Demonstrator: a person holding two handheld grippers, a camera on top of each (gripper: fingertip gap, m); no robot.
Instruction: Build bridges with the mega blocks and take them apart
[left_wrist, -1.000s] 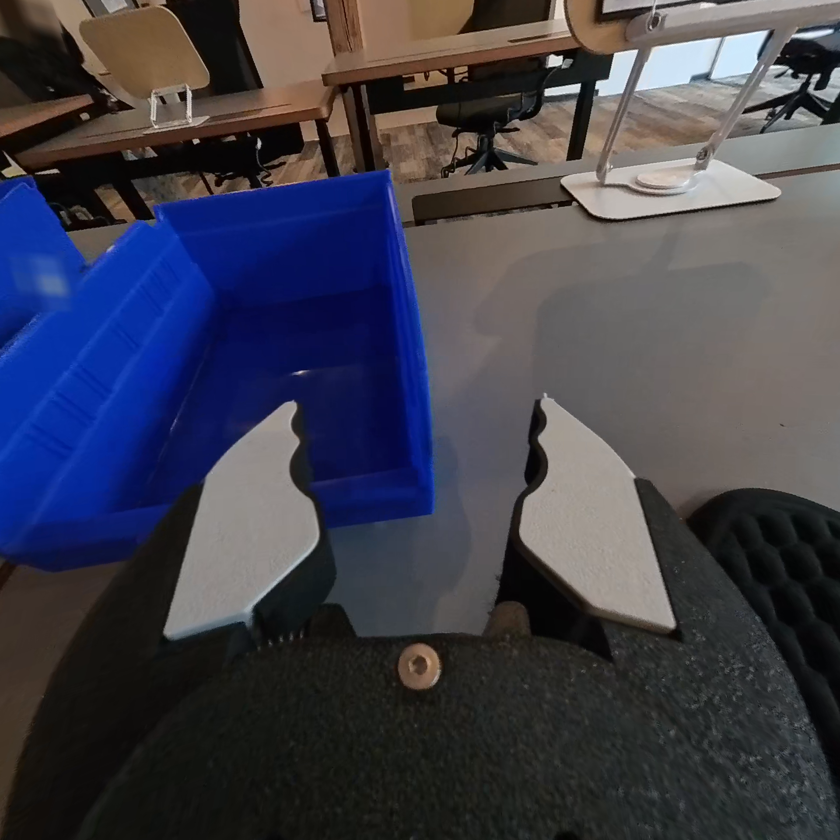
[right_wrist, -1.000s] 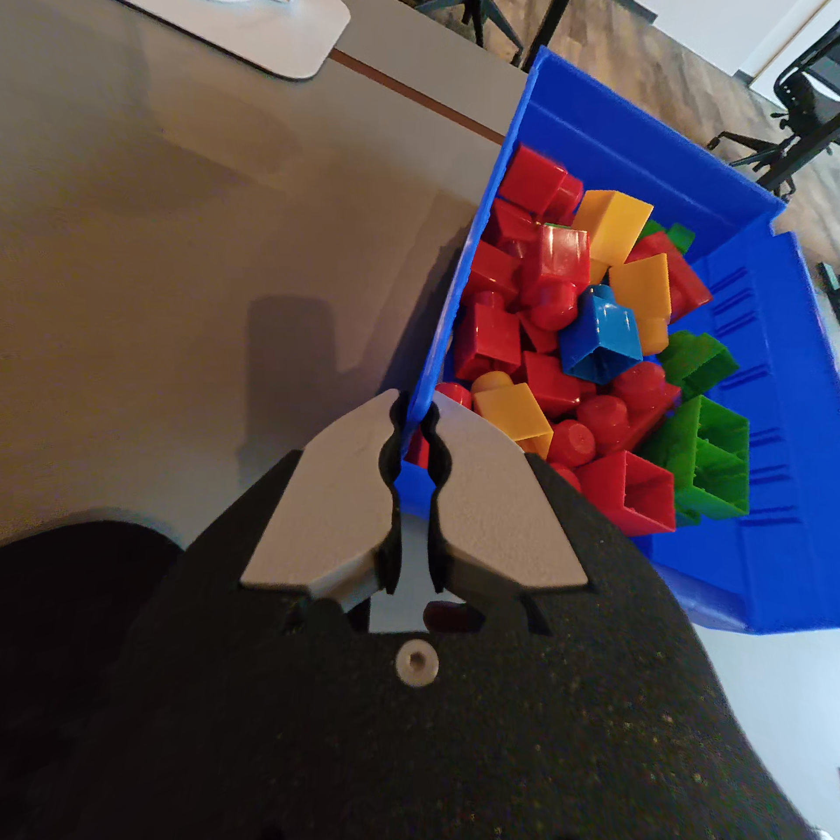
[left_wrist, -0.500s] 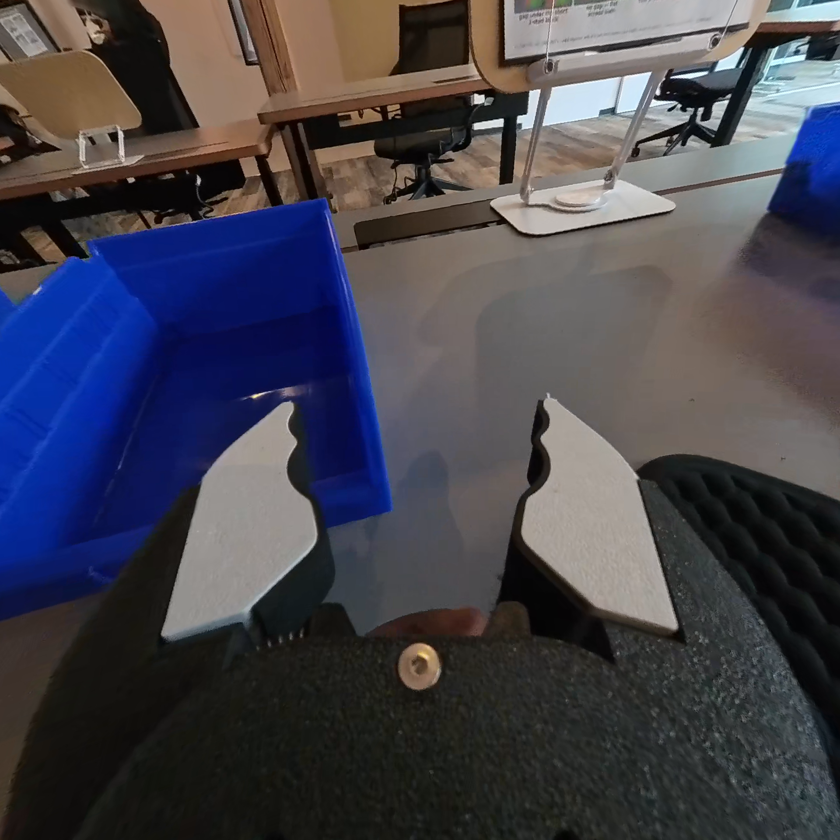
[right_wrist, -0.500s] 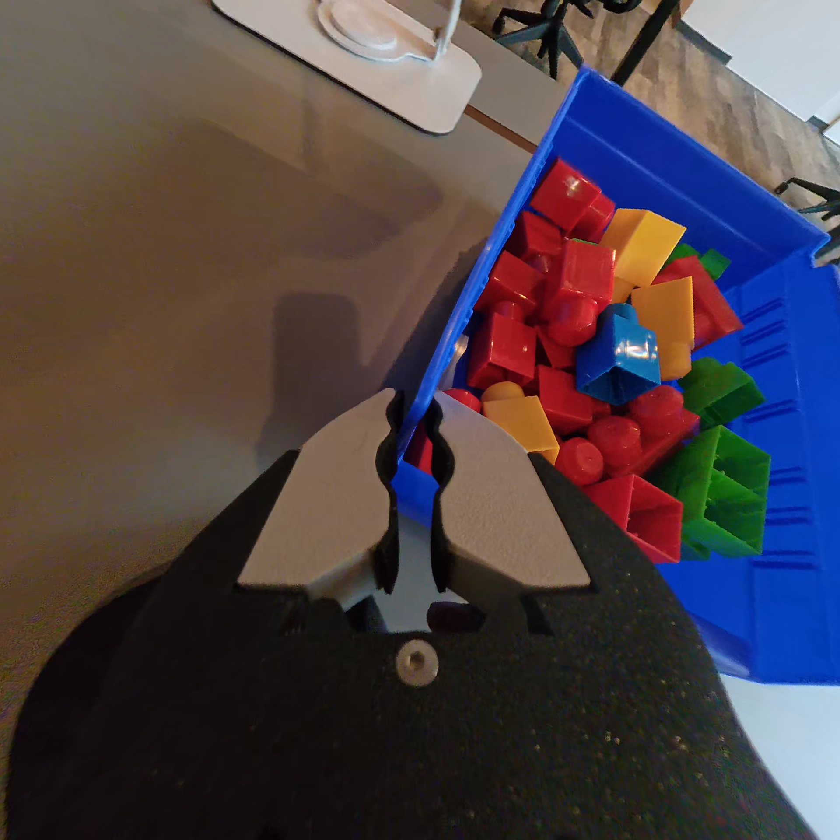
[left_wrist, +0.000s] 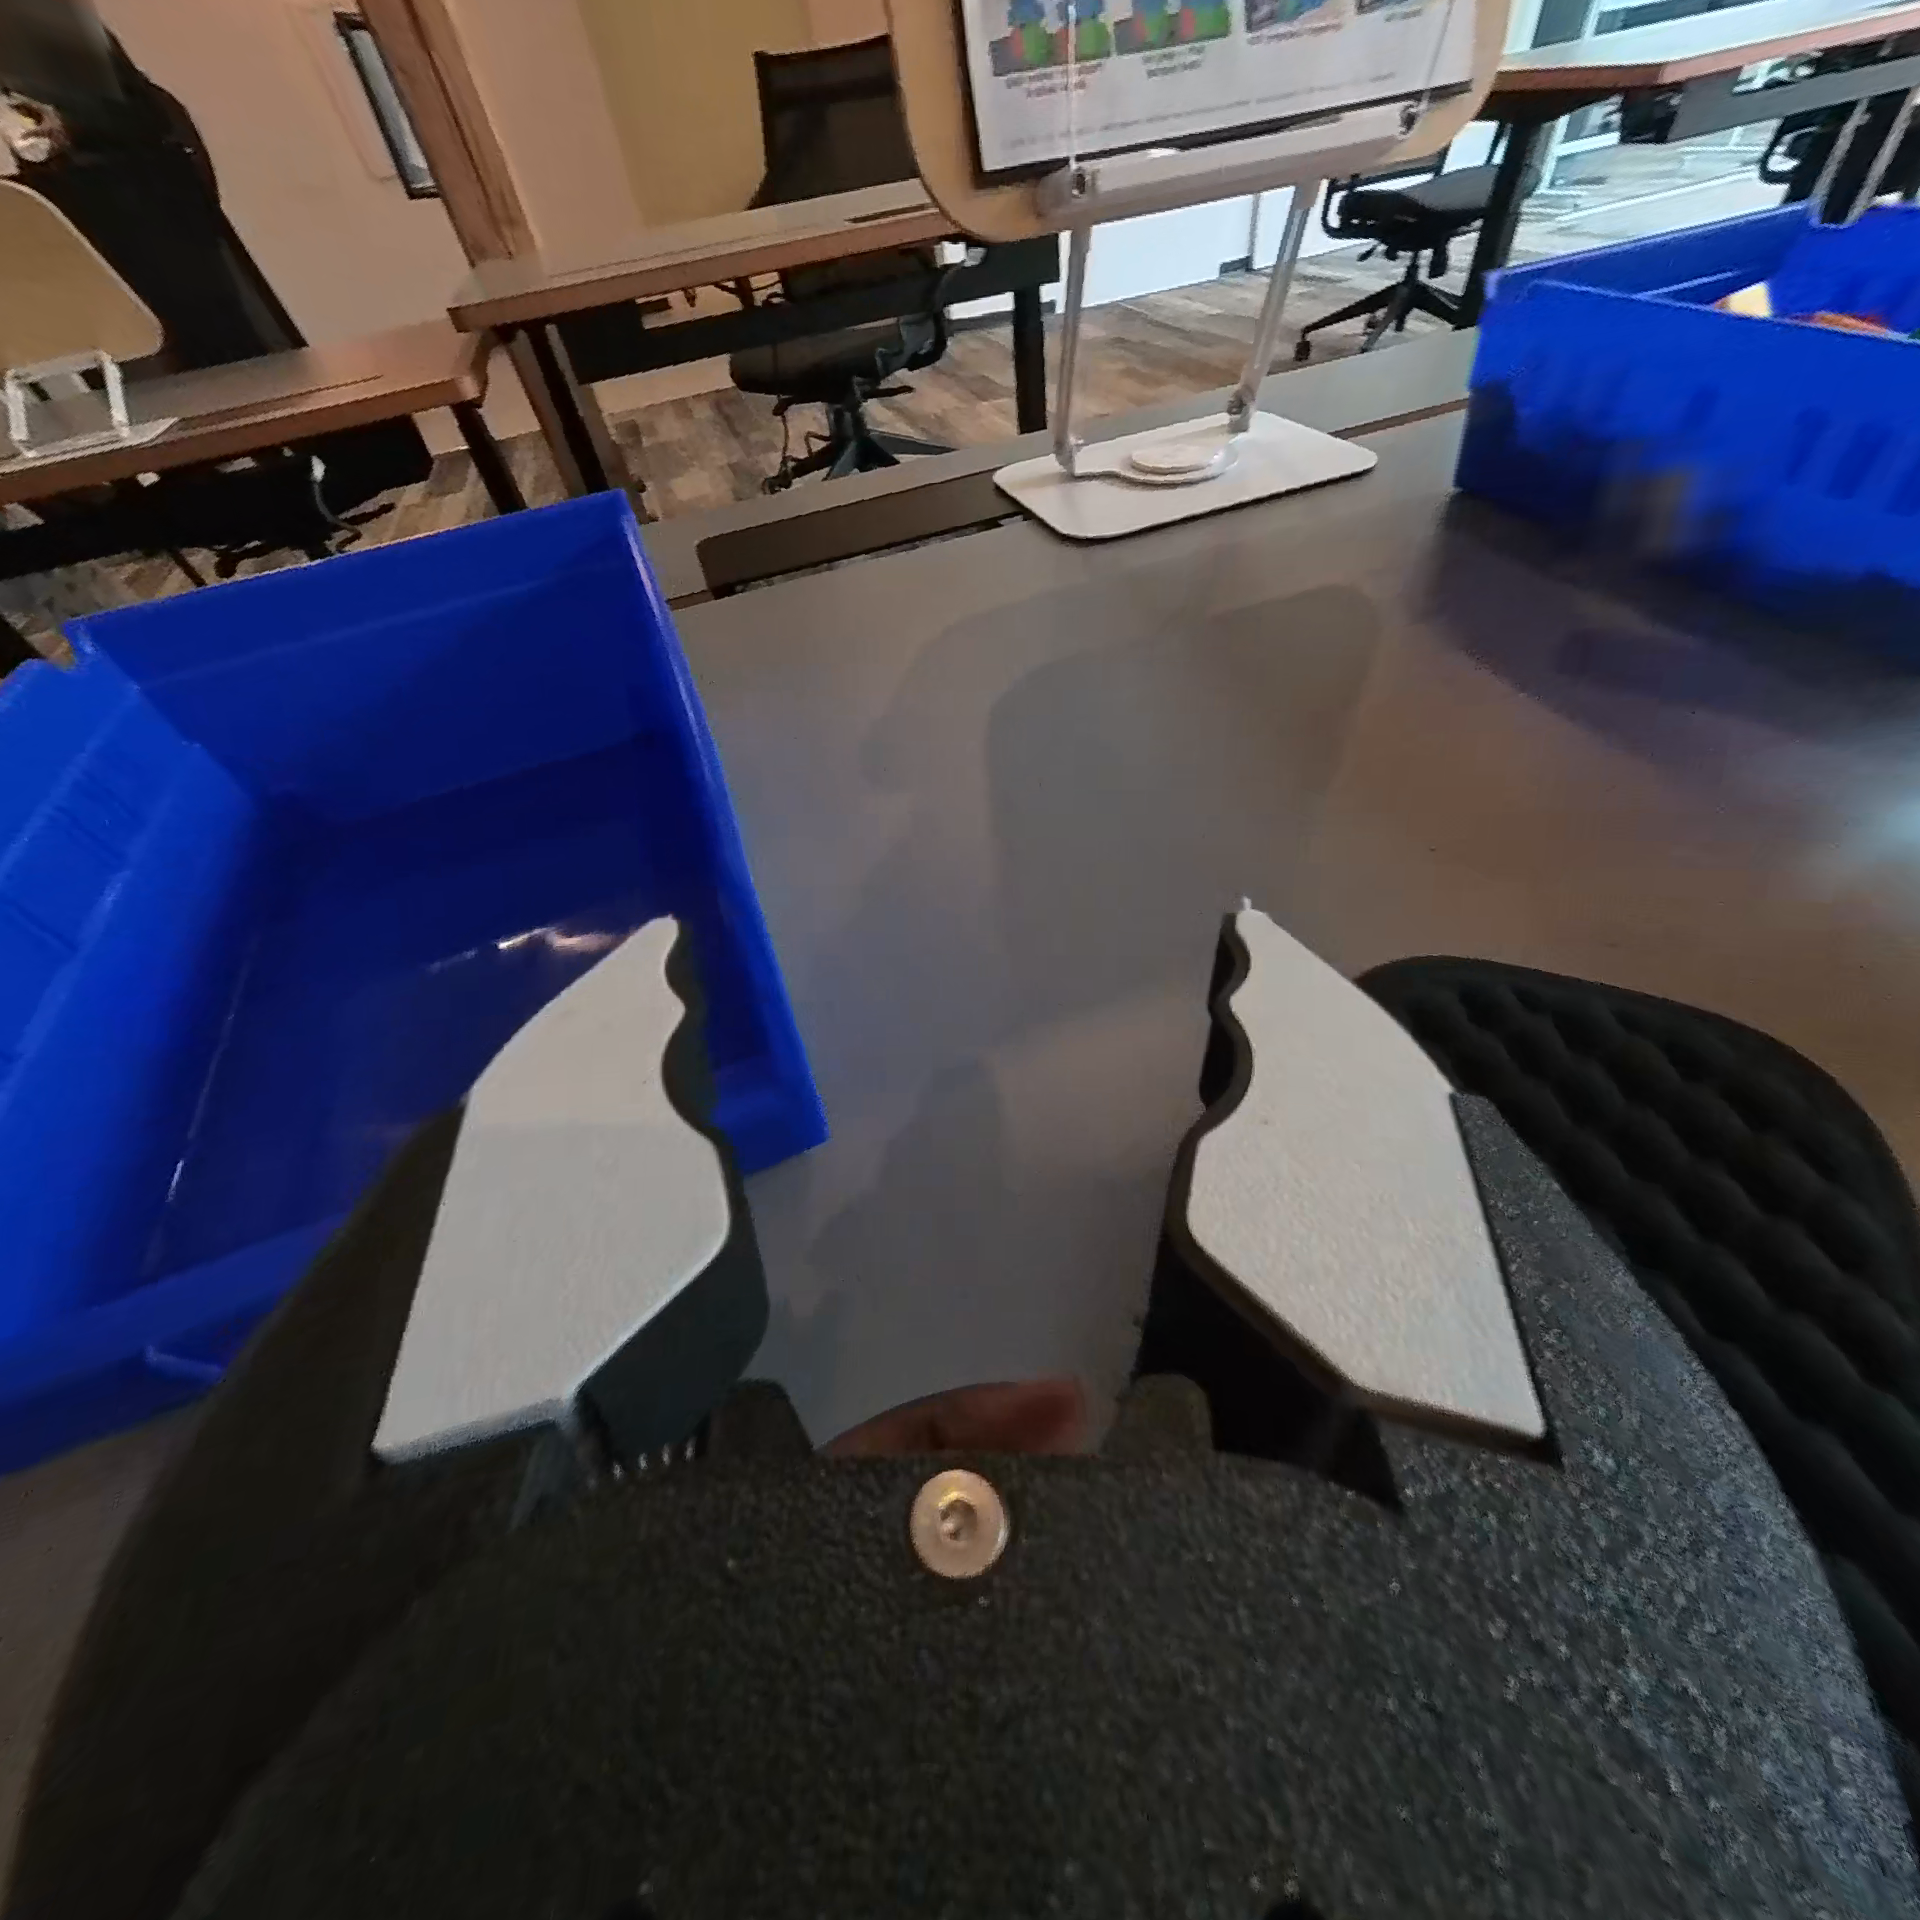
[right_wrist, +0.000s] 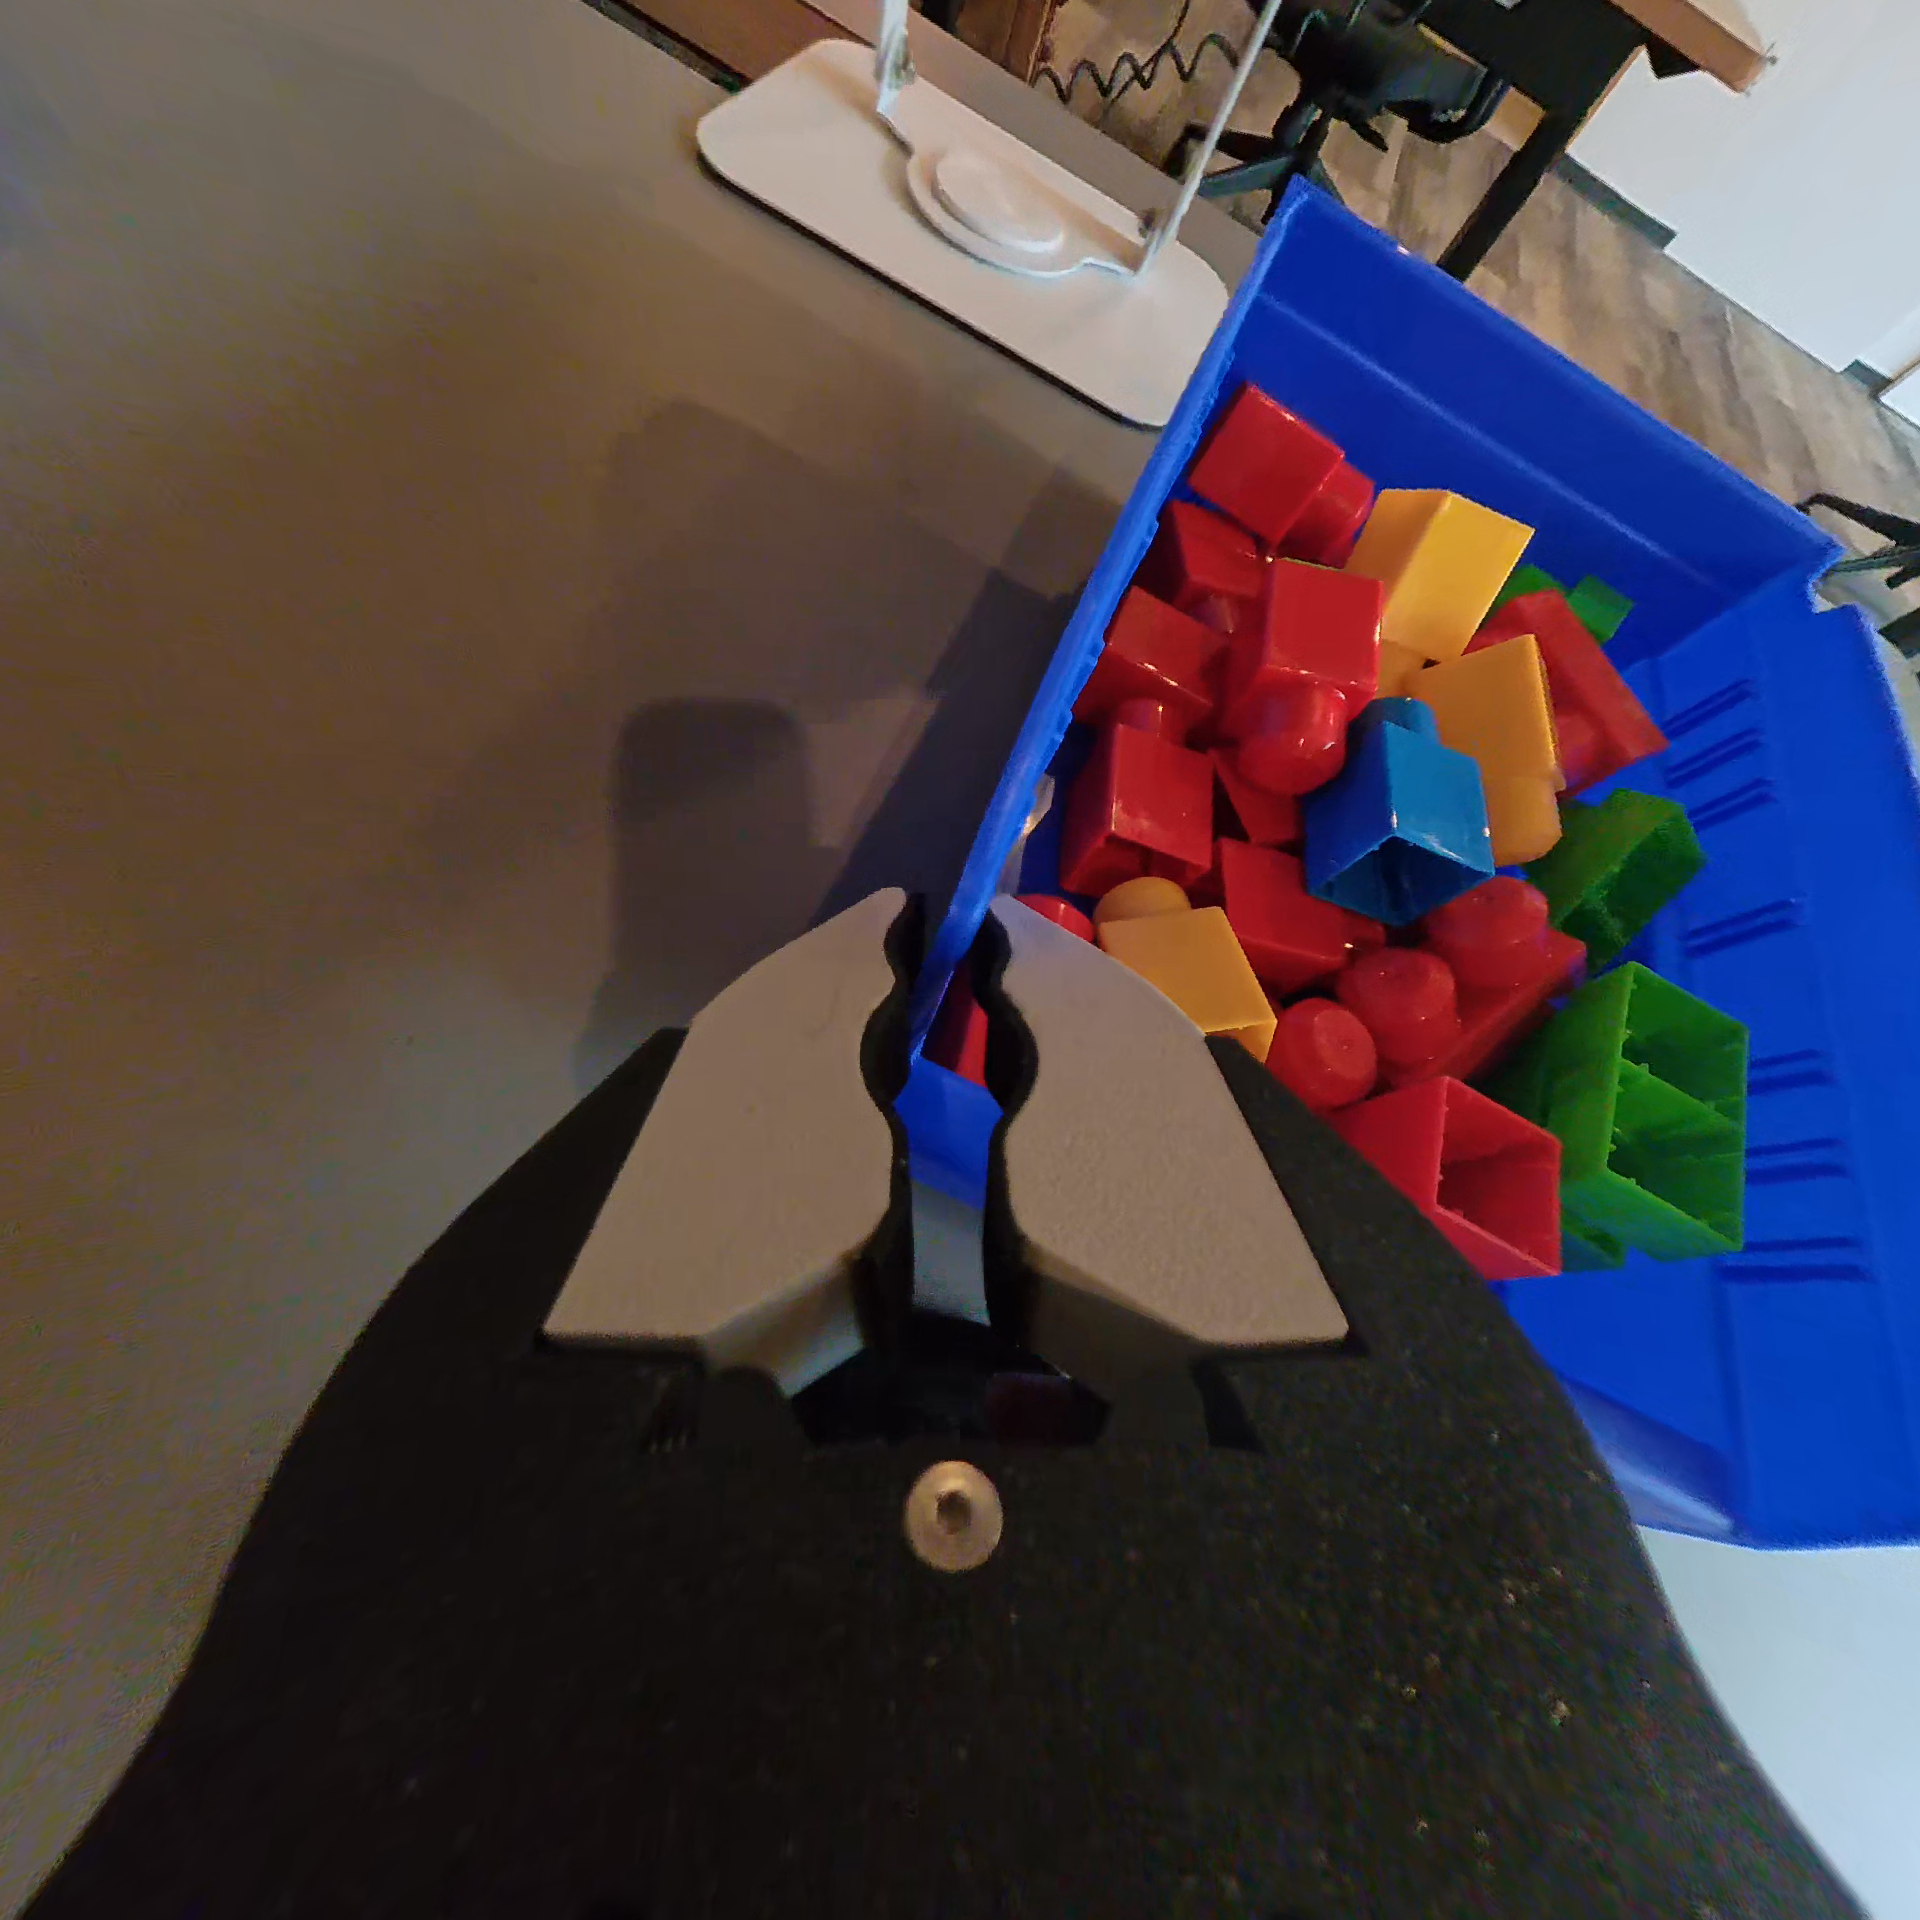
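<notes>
Between the right gripper's jaws sits the near-left wall of the blue plastic bin, pinched thin, the bin's long axis running away to the far right. Inside it, just right of the jaws, lie the red, yellow, green and blue plastic mega blocks. The left gripper hangs over bare grey counter, jaws spread wide and holding nothing, an empty blue plastic bin at its left.

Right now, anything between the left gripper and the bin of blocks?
Nothing visible. The left gripper is open over bare table, with the full bin off to its right across clear surface. The empty bin sits to its left, out of the path. The right gripper is clamped on the full bin's wall.
</notes>
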